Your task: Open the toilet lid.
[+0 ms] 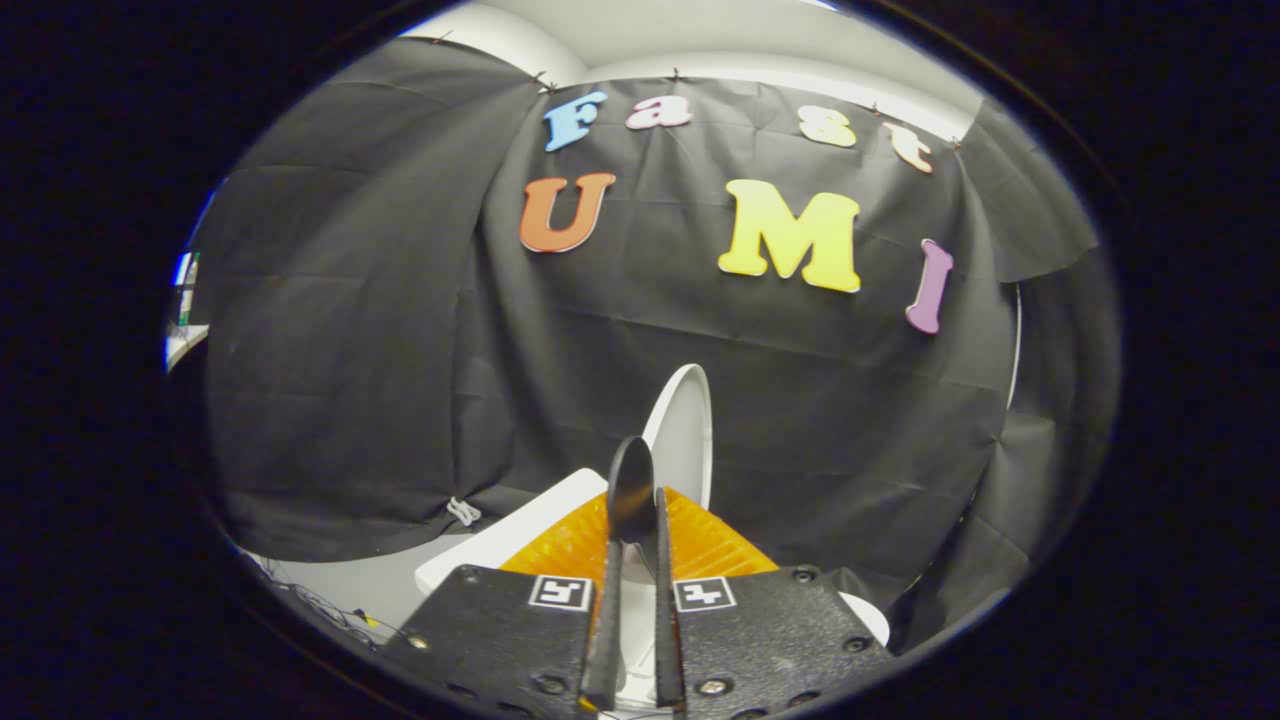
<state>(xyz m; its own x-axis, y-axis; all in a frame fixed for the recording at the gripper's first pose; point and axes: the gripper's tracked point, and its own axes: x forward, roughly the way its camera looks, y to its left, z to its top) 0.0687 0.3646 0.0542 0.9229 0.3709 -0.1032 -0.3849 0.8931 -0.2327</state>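
Two large items stand out first: the black cloth wall [400,330] behind, and the white toilet [500,535] before it. Its lid [685,435] is raised, standing near upright against the cloth, just beyond the fingers. Lower down — the gripper [633,520], fingers drawn close with only a narrow gap, a thin dark rounded piece [630,485] at their tips; whether both press on it cannot be told.
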